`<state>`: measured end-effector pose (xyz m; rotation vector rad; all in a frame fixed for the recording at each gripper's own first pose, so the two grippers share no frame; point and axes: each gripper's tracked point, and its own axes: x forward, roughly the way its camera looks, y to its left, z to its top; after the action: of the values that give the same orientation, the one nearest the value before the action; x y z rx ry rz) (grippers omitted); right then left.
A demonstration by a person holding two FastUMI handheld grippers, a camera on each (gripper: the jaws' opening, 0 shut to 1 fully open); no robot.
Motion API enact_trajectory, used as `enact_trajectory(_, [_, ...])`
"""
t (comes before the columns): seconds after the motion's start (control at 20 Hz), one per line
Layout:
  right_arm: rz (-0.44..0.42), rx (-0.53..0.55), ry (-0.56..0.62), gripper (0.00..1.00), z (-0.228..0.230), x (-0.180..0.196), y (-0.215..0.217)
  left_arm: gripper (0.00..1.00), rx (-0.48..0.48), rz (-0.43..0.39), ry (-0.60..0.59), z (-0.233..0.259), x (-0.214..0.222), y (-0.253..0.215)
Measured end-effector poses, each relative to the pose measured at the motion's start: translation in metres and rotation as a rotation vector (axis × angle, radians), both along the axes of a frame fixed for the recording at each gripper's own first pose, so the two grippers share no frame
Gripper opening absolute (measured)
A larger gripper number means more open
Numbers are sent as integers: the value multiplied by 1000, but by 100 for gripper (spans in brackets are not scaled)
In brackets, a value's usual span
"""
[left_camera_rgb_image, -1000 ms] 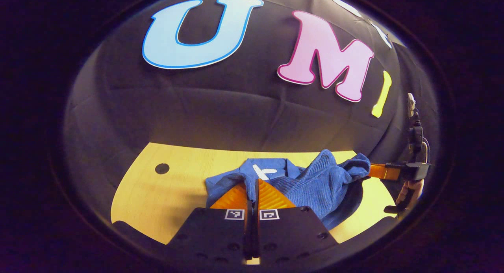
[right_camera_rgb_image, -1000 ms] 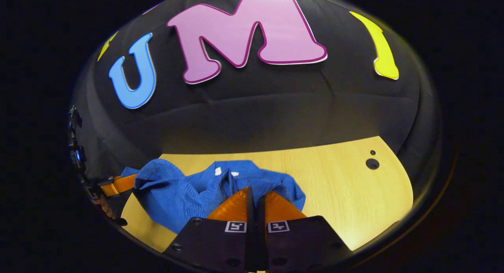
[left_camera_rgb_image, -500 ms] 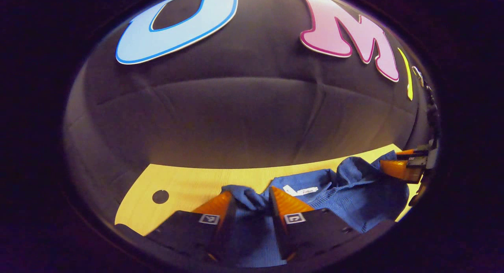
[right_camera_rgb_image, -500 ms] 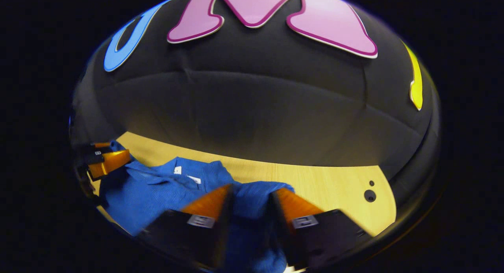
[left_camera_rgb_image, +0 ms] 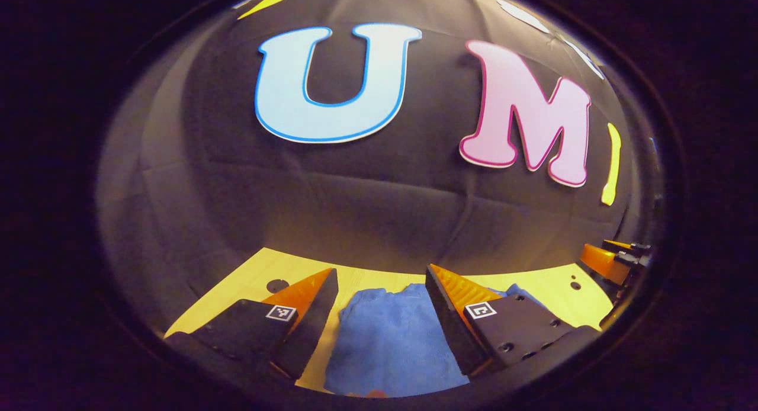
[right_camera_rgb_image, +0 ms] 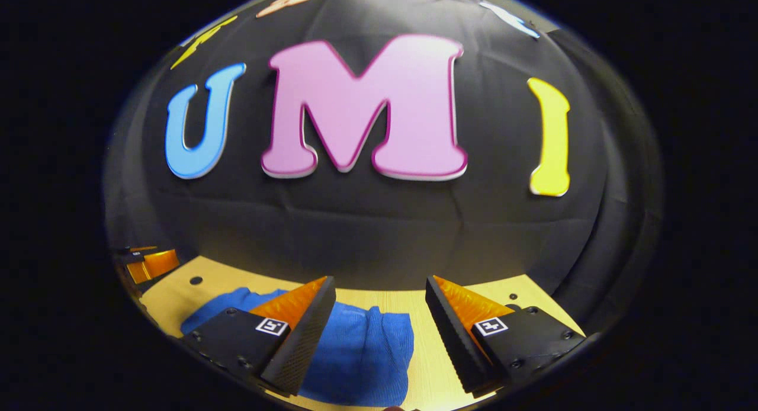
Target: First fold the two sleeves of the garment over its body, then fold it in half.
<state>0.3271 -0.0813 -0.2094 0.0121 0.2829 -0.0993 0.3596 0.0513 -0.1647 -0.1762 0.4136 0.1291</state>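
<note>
The left gripper (left_camera_rgb_image: 382, 304) stands wide open, holding nothing, with the blue ribbed-knit garment (left_camera_rgb_image: 391, 340) lying between and below its orange fingers on the pale wooden table (left_camera_rgb_image: 551, 289). The right gripper (right_camera_rgb_image: 379, 313) is equally wide and empty; the garment (right_camera_rgb_image: 361, 352) lies bunched under its left finger (well short of the far edge). By my judgement the half-fold looks laid down and released. What remains is checking the edges and, if needed, smoothing the top layer.
</note>
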Motion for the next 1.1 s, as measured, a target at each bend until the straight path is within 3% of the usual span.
enact_trajectory(0.2, [-65,0,-202,96,82,-63,11,84,87,-20,-73,31,-83,8])
enact_trajectory(0.25, [-66,5,-233,92,99,-78,18,84,104,-37,-113,44,-103,6])
enact_trajectory(0.35, [-49,-6,-260,96,124,-114,31,83,123,-92,-150,66,-145,-4])
enact_trajectory(0.55, [-41,-60,-359,96,177,-196,51,83,109,-110,-196,112,-222,-19])
enact_trajectory(0.85, [53,-25,-328,96,199,-291,93,83,140,-90,-322,170,-327,-35])
enact_trajectory(1.1, [118,0,-297,96,192,-348,122,85,150,-140,-411,179,-388,-62])
